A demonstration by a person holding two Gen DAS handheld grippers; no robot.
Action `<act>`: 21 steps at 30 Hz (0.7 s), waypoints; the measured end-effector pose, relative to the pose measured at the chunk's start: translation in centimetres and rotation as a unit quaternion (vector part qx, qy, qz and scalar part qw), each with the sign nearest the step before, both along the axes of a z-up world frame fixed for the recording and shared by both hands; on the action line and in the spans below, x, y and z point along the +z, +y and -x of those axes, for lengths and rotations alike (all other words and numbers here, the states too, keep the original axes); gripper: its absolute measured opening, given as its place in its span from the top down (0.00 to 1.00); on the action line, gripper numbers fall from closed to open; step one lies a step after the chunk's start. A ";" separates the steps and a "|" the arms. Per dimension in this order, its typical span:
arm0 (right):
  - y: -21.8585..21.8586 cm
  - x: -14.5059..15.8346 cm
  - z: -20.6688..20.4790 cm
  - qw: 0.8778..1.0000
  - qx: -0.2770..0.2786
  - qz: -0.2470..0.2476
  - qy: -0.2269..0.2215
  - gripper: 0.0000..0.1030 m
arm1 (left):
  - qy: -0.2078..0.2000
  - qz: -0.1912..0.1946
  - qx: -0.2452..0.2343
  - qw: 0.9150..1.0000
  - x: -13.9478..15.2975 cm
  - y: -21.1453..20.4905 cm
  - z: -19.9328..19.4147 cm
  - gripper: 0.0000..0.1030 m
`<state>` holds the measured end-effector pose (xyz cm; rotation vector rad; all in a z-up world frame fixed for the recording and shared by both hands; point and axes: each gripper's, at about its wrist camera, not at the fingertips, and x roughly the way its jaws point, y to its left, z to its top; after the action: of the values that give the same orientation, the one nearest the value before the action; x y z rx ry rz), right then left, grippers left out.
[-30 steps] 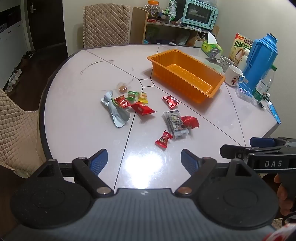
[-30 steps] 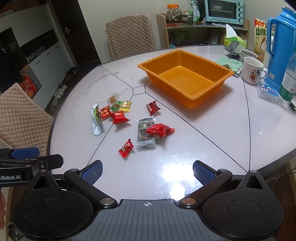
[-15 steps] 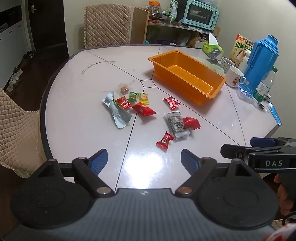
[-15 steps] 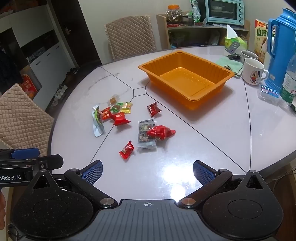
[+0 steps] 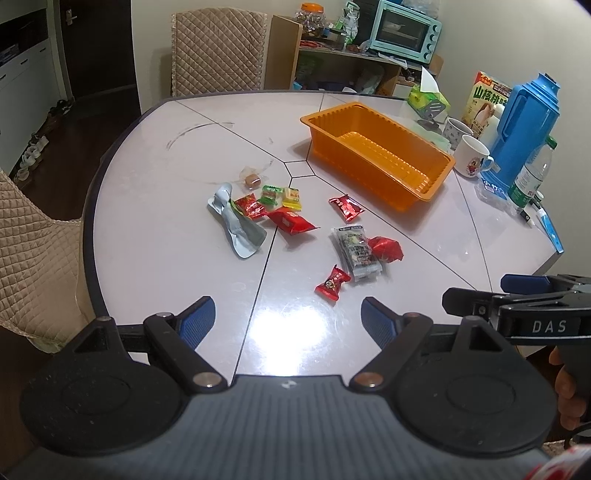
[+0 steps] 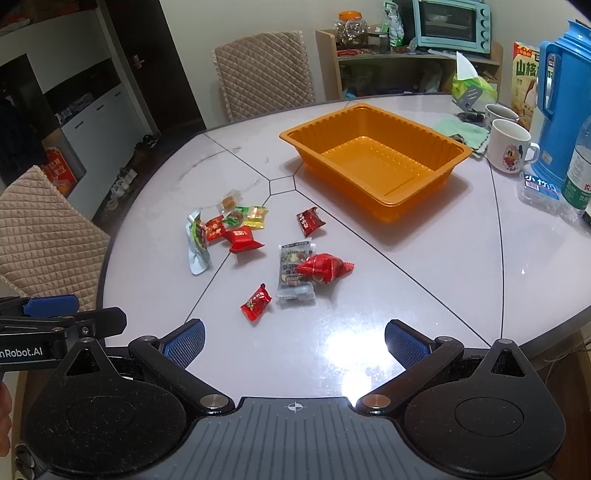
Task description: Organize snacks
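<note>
snacks (image 6: 291, 254) lie scattered near the empty orange tray (image 6: 373, 162); left claw (image 5: 284, 317) and right claw (image 6: 293, 338) both spread.

Pale tabletop (image 6: 424, 280), rounded edge, dark seam lines meeting at a small hexagon near centre.
Far right side: tall blue thermos jug (image 5: 526, 129); white mug with cartoon print (image 6: 509, 146) just beside it; second mug (image 6: 498, 112) behind.
Clear water bottle, green label (image 5: 530, 173), right of the jug.
Green tissue box (image 6: 472, 86) with white tissue standing up; yellow printed carton (image 5: 487, 98) near the wall.
Green cloth (image 6: 463, 131) lying flat by the mugs.
Behind: wooden shelf (image 6: 406, 62) carrying a teal toaster oven (image 6: 450, 22) and an orange-lidded jar (image 6: 351, 24).
Quilted beige chair (image 6: 264, 70) at far edge; another (image 6: 40, 229) at left.
</note>
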<state>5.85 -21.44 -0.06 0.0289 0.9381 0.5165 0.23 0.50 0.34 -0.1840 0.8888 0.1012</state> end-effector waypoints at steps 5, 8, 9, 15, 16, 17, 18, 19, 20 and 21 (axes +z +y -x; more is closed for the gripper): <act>0.1 0.1 -0.1 1.000 0.000 0.000 0.000 0.00 | 0.000 0.000 0.000 1.000 0.0 0.0 0.0 0.18; 0.1 0.1 -0.2 1.000 0.001 0.000 0.000 0.00 | 0.000 0.000 0.000 1.000 0.0 0.0 0.0 0.18; 0.1 0.2 -0.2 1.000 0.001 -0.001 0.000 0.00 | 0.000 0.000 0.000 1.000 0.0 0.0 0.0 0.18; 0.2 0.3 -0.2 1.000 0.002 0.000 -0.001 0.00 | 0.000 0.000 0.001 1.000 0.1 0.1 0.0 0.18; 0.2 0.2 -0.2 1.000 0.002 0.000 -0.001 0.00 | 0.000 0.000 0.001 1.000 0.1 0.1 -0.1 0.18; 0.2 0.2 -0.2 1.000 0.002 0.000 -0.001 0.00 | 0.000 0.000 0.001 1.000 0.1 0.2 -0.1 0.18; 0.2 0.3 -0.2 1.000 0.002 0.000 -0.001 0.00 | 0.000 0.000 0.001 1.000 0.1 0.2 -0.1 0.18; 0.2 0.2 -0.2 1.000 0.002 0.000 -0.001 0.00 | 0.000 0.000 0.001 1.000 0.1 0.2 -0.1 0.18; 0.3 0.3 -0.3 1.000 0.003 0.000 -0.001 0.00 | 0.000 0.001 0.001 1.000 0.1 0.2 -0.1 0.18; 0.3 0.4 -0.2 1.000 0.003 0.000 -0.002 0.00 | 0.000 0.000 0.001 1.000 0.1 0.2 -0.1 0.18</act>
<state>6.05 -21.16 0.31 0.0251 0.9352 0.5217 0.29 0.68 0.45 -0.1858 0.8886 0.1026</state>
